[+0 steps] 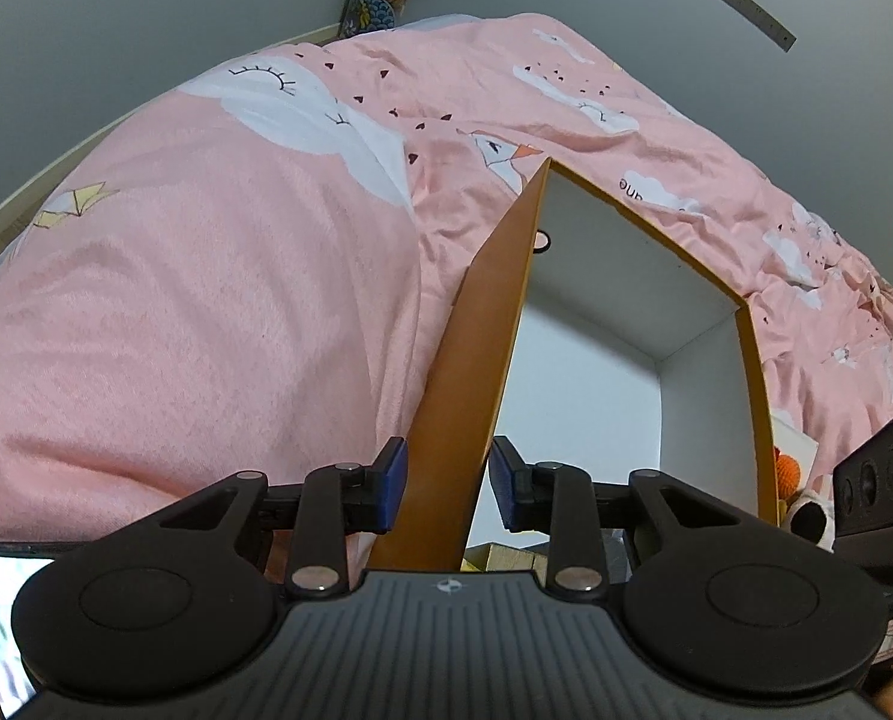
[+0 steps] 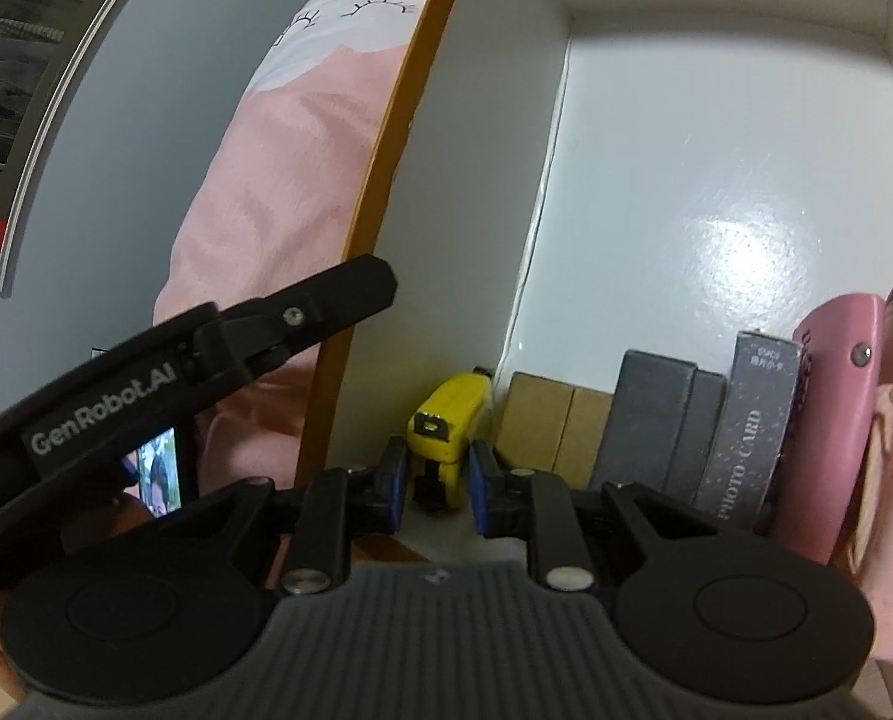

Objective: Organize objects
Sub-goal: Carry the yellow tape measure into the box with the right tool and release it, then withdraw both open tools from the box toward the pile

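**Tape measure between the right gripper's pads, left gripper astride the box wall**

Pads of the right gripper (image 2: 440,483) flank a yellow tape measure (image 2: 446,438) standing on the floor of a white-lined box with an orange rim (image 2: 386,138). The blue pads sit just beside the case on both sides; whether they press it or only bracket it cannot be told, since the lower part of the case is hidden behind the fingers. The tape measure stands in the box's left corner, near a row of upright things: two tan blocks (image 2: 551,426), grey cases (image 2: 656,420), a speckled box lettered "PHOTO-CARD" (image 2: 746,426) and a pink pouch (image 2: 836,420), cut off at the right edge.

The left gripper (image 1: 446,483) points upward along the box's orange side wall (image 1: 476,360), one pad on each side of it with a gap showing on both, jaws moderately parted. In the right wrist view its finger crosses the left foreground. Beyond the wall lies a pink patterned quilt (image 1: 206,270). An orange object at the lower right of the left wrist view is too small to identify.
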`<state>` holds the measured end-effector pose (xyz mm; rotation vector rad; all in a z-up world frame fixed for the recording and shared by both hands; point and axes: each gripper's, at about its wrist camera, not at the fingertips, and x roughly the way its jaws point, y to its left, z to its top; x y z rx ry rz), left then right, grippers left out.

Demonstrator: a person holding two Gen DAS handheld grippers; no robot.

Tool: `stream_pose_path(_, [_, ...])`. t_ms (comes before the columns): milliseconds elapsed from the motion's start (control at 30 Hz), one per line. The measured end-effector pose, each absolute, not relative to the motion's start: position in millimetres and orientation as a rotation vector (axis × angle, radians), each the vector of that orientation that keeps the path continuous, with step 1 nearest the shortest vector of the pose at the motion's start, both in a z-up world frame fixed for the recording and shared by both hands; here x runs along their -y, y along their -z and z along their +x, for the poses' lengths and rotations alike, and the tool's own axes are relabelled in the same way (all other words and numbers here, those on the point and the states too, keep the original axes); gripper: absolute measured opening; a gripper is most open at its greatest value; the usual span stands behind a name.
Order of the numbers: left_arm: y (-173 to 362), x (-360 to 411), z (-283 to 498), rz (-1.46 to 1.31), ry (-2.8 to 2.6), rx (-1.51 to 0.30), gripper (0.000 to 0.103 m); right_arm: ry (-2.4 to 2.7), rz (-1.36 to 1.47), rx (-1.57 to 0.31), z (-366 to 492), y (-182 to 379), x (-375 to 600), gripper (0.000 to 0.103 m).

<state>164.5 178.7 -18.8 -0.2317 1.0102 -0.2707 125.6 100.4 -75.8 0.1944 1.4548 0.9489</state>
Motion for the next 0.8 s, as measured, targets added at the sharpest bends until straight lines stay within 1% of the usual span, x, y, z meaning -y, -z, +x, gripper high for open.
stream_pose_path(233, [18,-177,163,-0.223,0.263,-1.012,0.037,-0.957,0.211,-1.432,124,70,-94,0.024])
stream_pose_path(333, [11,-175,158,-0.215,0.262,-0.988,0.037,-0.957,0.207,-1.391,123,61,-88,0.024])
stream_pose_path(533, [-17,-160,145,-0.168,0.309,-0.875,0.037,-0.926,0.194,-1.24,120,32,-57,0.024])
stream_pose_path(800, [-35,-107,124,-0.081,0.5,-0.814,0.037,-0.722,0.181,-1.004,120,2,22,0.024])
